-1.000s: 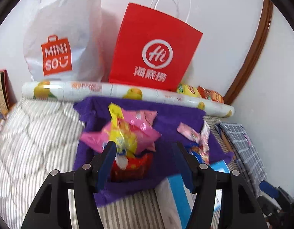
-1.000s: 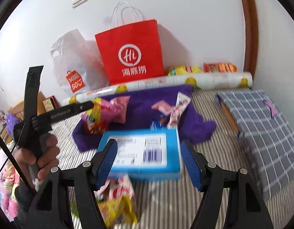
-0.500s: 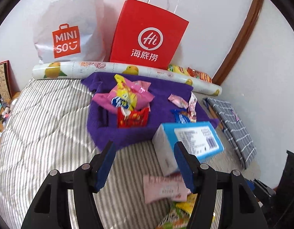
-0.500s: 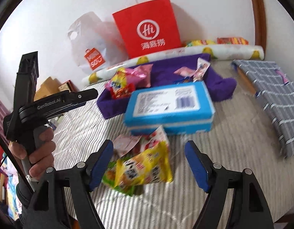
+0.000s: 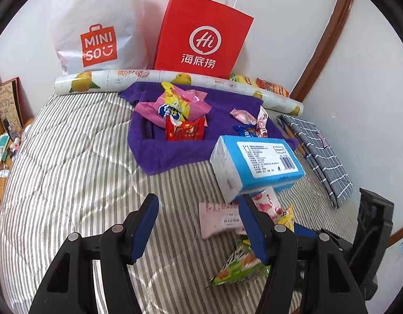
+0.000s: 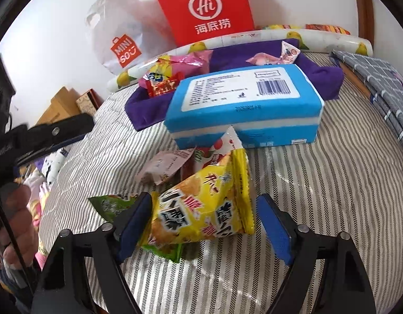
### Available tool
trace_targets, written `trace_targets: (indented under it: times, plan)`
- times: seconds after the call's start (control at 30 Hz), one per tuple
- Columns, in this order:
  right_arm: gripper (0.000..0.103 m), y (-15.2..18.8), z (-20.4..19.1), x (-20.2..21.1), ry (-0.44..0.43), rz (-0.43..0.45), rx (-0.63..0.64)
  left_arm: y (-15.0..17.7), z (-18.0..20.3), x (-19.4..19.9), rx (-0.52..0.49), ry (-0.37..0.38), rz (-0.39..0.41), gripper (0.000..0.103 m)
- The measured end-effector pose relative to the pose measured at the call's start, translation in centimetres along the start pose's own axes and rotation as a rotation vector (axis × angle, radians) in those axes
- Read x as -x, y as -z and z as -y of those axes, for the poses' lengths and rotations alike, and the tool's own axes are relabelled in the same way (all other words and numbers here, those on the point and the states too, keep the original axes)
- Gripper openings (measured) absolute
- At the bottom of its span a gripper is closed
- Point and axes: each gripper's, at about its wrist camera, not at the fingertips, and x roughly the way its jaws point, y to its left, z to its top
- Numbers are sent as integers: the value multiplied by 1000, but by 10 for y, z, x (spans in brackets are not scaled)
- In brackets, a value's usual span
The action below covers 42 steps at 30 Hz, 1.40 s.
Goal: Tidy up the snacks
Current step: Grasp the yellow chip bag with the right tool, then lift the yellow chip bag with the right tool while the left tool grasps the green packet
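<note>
Left gripper [image 5: 198, 225] is hanging released over bare striped bed [image 5: 70, 183], the pink packet [image 5: 219, 221] lying just right of its right finger. Right gripper [image 6: 205, 219], jaws just narrowing slightly but unclenched, is straddling the yellow bag [image 6: 206, 206], left pad touching it, right pad apart; blue box [image 6: 245, 104] lying beyond.

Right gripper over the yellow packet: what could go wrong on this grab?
1. The yellow packet lies on a green packet; the open right gripper straddles it, with the left finger over the green one, so closing might pinch both.
2. The packet looks puffy and slick; it may squirt out.
3. The blue tissue pack sits close behind, so lifting could nudge it.
</note>
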Motion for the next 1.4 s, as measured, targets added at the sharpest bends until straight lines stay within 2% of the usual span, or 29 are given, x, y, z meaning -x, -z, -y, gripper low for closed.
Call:
trace_targets:
  times: [0.17, 0.3, 0.47, 0.63, 0.7, 0.83, 0.97, 1.1, 1.23, 1.3, 1.4]
  plan:
    - [71, 0, 2, -1, -1, 25, -5, 10, -2, -1, 14, 9, -20, 61]
    - [58, 2, 1, 12, -10, 50, 28, 20, 3, -2, 10, 28, -39, 61]
    - [58, 5, 12, 33, 18, 107, 26, 33, 16, -2, -18, 69, -56, 61]
    - [58, 9, 32, 50, 129, 180, 41, 44, 30, -4, -45, 124, -78, 62]
    - [58, 11, 40, 53, 154, 206, 46, 49, 35, -11, -43, 125, -98, 62]
    - [59, 18, 52, 51, 190, 212, 72, 59, 43, -27, -57, 102, -140, 62]
    - [61, 27, 58, 45, 213, 194, 109, 66, 52, -35, -78, 67, -149, 62]
    - [74, 37, 62, 43, 241, 213, 123, 73, 56, -45, -77, 39, -171, 62]
    - [78, 39, 67, 37, 231, 185, 110, 75, 57, -47, -57, 26, -157, 62]
    - [79, 42, 67, 35, 233, 184, 122, 75, 57, -45, -44, 25, -138, 55]
    - [79, 45, 69, 32, 224, 176, 120, 75, 59, -40, -65, 3, -123, 49]
